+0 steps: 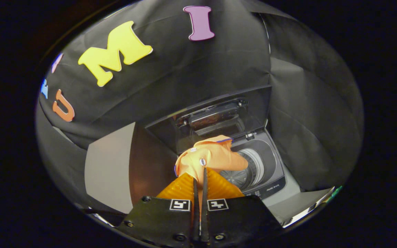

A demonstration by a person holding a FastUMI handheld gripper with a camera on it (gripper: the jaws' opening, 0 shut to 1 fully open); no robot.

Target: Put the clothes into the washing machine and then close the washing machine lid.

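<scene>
The gripper (200, 174) is closed. Its two fingers (195, 193) stand pressed almost together, with only a thin slit between them, and a fold of the orange garment (210, 156) is pinched in that slit. Both fingers bear on the cloth.

The garment rises from the fingertips and bunches just ahead of them. It is a light orange fabric with a thin dark trim along one edge and small round white buttons on its face. The bulk of the cloth hangs free of any surface, carried by the fingers alone.

The washing machine (274, 181) stands beyond the fingers and a little to their right. It is a top-loading unit with a grey top deck. Its lid (215, 117) is raised and leans back toward the black cloth wall (184, 75) behind it. The round drum opening (250, 170) is exposed, with the ribbed drum floor in sight inside it.

The garment sits in front of the near-left part of the drum opening and covers that part of the rim from this viewpoint. It appears to be above the opening rather than inside it, though the fisheye view makes the height hard to judge.

A pale panel (109, 165) stands to the left of the machine.
</scene>
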